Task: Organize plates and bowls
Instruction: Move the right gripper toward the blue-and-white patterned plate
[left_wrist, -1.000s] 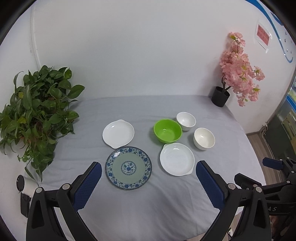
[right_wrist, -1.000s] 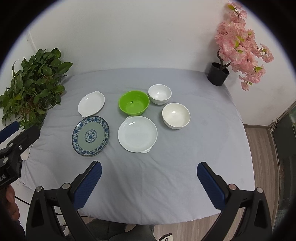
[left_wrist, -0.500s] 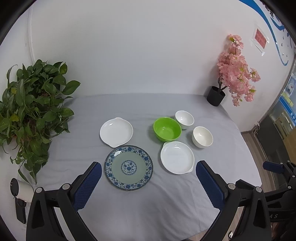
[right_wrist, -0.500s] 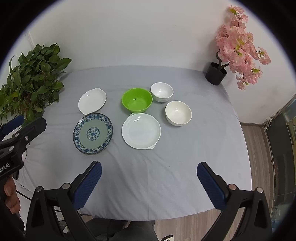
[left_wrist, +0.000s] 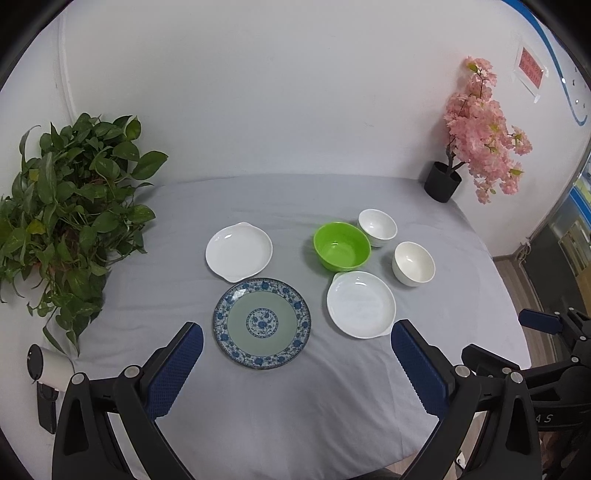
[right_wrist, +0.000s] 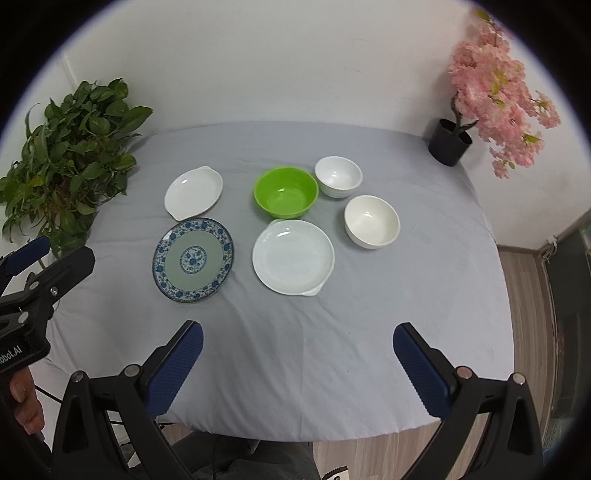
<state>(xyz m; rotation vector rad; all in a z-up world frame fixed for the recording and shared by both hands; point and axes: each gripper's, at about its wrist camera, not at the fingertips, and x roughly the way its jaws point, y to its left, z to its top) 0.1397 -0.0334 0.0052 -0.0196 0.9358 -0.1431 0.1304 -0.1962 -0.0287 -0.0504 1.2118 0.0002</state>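
On the grey table (left_wrist: 295, 406) lie a blue-patterned plate (left_wrist: 262, 323), a white plate with handles at the left (left_wrist: 239, 252), a second white plate (left_wrist: 361, 304), a green bowl (left_wrist: 342, 246), a small white bowl (left_wrist: 377, 227) and a cream bowl (left_wrist: 413, 263). The same dishes show in the right wrist view: patterned plate (right_wrist: 193, 259), white plates (right_wrist: 194, 192) (right_wrist: 293, 256), green bowl (right_wrist: 286, 191), bowls (right_wrist: 338, 176) (right_wrist: 372, 221). My left gripper (left_wrist: 295, 365) is open and empty, just short of the patterned plate. My right gripper (right_wrist: 297, 365) is open and empty above the front edge.
A leafy green plant (left_wrist: 62, 221) stands at the table's left edge. A pink blossom tree in a black pot (left_wrist: 443, 181) stands at the back right corner. A white wall runs behind. The wooden floor (right_wrist: 528, 332) lies to the right.
Both grippers have shifted slightly; the dishes sit a little nearer in the views. No dish has moved and both grippers stay open.
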